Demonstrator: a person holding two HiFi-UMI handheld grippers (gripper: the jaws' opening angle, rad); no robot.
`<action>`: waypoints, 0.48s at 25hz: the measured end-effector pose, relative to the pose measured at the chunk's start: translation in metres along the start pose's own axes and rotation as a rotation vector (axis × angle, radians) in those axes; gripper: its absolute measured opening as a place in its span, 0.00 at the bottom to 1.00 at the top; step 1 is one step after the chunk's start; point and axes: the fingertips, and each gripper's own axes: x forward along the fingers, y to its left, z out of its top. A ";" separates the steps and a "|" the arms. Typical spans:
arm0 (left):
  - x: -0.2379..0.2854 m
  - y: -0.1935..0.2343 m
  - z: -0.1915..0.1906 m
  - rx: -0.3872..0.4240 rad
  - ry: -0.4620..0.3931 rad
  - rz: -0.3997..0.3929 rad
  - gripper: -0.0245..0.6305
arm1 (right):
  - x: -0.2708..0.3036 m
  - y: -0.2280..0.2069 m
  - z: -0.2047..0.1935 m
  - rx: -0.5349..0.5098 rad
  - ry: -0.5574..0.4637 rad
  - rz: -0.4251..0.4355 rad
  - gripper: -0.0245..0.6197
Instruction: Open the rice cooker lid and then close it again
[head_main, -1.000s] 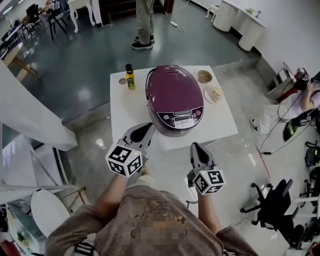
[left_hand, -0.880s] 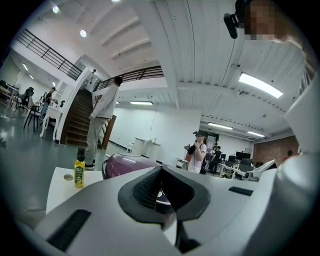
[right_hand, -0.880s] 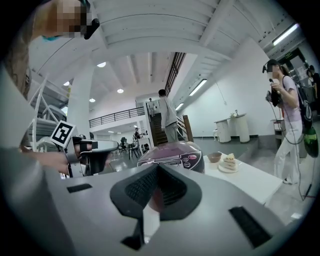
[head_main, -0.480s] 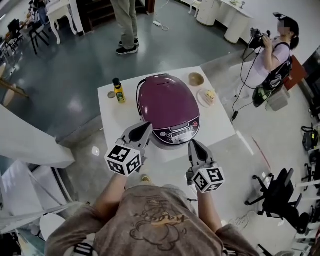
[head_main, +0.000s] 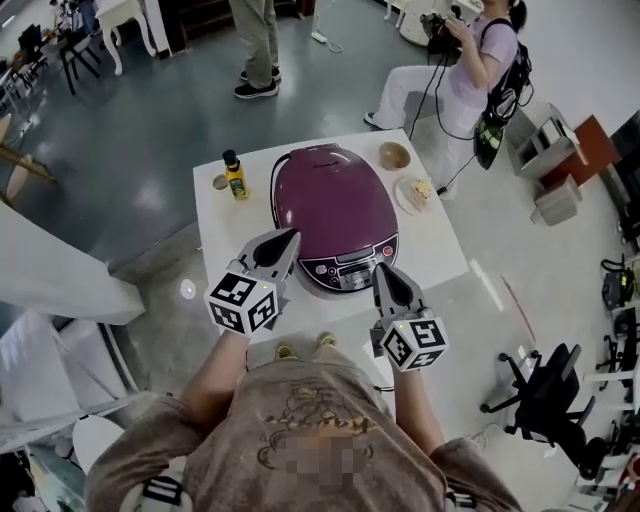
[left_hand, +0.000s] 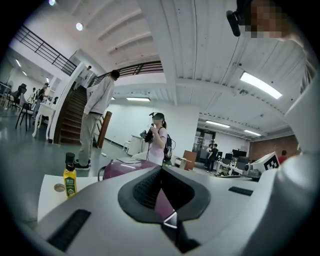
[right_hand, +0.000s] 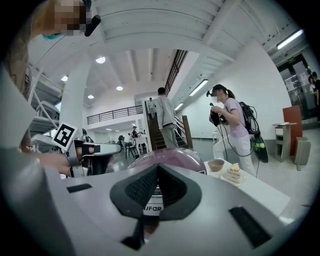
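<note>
Purple glossy plastic on the rice cooker (head_main: 335, 215), standing in the middle of the white worktop (head_main: 440, 255), lid (head_main: 330, 195) down and control panel (head_main: 355, 262) facing 6 o'clock. At 10 o'clock from the cooker, a yellow bottle (head_main: 235, 175); at 1 to 2 o'clock, a small bowl (head_main: 394, 155) and a plate with cake (head_main: 418, 192).

Left hand-held gripper (head_main: 288, 238) at 7 o'clock by the front left of the cooker, right hand-held gripper (head_main: 384, 272) at 5 o'clock just before the panel. Both with jaws pressed together, nothing between them.

Probably a heavy, stiff body, not easy to shove away. Lid likely hinged at 12 o'clock and sprung. Smooth dome, slippery for pads, so no pinching there. Better to press with closed tips on the release at the front edge of the lid; exact button not clear to see. For closing, push down near 6 o'clock until latched.
</note>
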 end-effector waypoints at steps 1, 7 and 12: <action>0.001 0.000 0.001 0.000 0.001 0.005 0.07 | 0.003 0.000 0.001 -0.003 0.007 0.012 0.04; 0.008 0.008 0.003 0.006 0.010 0.048 0.07 | 0.023 0.001 0.001 -0.049 0.073 0.080 0.04; 0.010 0.015 -0.003 -0.001 0.025 0.083 0.07 | 0.036 0.000 -0.003 -0.047 0.121 0.109 0.04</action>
